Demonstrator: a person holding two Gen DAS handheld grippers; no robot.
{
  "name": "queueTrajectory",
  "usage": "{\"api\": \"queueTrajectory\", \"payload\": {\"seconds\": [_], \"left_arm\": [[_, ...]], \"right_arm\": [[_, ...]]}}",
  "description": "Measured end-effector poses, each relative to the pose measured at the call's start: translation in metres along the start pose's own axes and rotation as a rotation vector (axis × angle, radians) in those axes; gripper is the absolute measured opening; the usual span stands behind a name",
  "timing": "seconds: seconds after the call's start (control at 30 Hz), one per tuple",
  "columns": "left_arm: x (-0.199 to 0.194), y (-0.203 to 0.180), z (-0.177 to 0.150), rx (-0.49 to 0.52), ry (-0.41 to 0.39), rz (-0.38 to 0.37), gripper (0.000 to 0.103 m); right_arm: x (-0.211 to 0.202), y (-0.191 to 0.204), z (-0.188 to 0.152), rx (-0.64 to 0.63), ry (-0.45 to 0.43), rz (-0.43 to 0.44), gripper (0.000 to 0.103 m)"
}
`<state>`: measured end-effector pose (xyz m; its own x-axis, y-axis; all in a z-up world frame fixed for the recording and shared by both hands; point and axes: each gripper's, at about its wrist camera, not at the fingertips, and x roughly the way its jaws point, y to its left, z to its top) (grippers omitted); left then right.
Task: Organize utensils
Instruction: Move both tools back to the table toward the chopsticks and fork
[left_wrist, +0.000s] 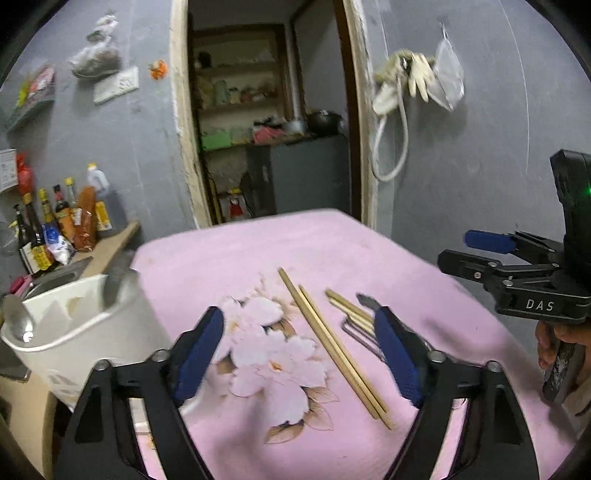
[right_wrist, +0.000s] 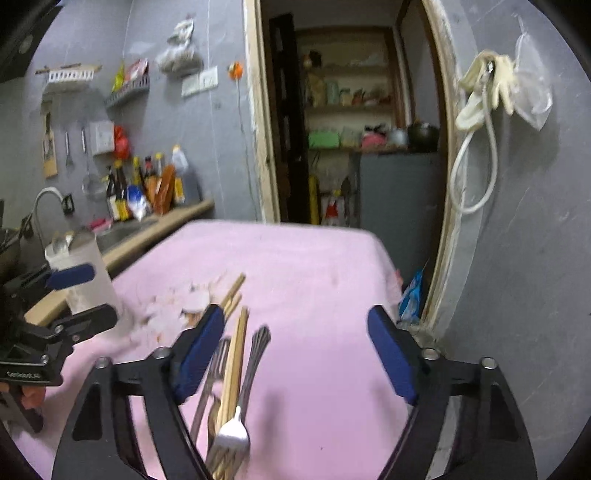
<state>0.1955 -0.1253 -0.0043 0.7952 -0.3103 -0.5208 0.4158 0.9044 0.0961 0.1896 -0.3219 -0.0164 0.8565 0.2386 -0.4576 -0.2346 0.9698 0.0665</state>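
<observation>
My left claw (left_wrist: 299, 354) hung spread over a pair of chopsticks (left_wrist: 332, 343) lying between its pads on the pink worktop (left_wrist: 229, 254). My right claw (right_wrist: 295, 354) was spread too, the forks (right_wrist: 232, 432) near its left pad; I judged each should centre before pinching.

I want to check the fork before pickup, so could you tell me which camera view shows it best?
The right wrist view: the fork lies close below the camera, its tines plain, beside chopsticks on the pink cloth. The left wrist view shows only dark metal handles partly hidden behind a finger.
</observation>
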Motion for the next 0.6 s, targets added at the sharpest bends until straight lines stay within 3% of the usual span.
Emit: {"api": "queueTrajectory", "payload": {"seconds": [0.17,0.3,0.43,0.6], "left_arm": [[0.034,0.001,-0.006,-0.029,0.133,-0.054,0.046],[0.068,0.01,-0.007,-0.087,0.257,-0.102,0.03],[0.088,0.02,-0.005,-0.152,0.322,-0.144,0.024],[0.106,0.025,-0.007,-0.198,0.38,-0.189,0.018]], "right_arm": [[0.016,0.0,-0.013,-0.006,0.106,0.043,0.056],[0.024,0.003,-0.015,-0.02,0.165,0.071,0.049],[0.033,0.009,-0.017,-0.041,0.216,0.089,0.038],[0.043,0.017,-0.02,-0.071,0.279,0.106,0.035]]}}
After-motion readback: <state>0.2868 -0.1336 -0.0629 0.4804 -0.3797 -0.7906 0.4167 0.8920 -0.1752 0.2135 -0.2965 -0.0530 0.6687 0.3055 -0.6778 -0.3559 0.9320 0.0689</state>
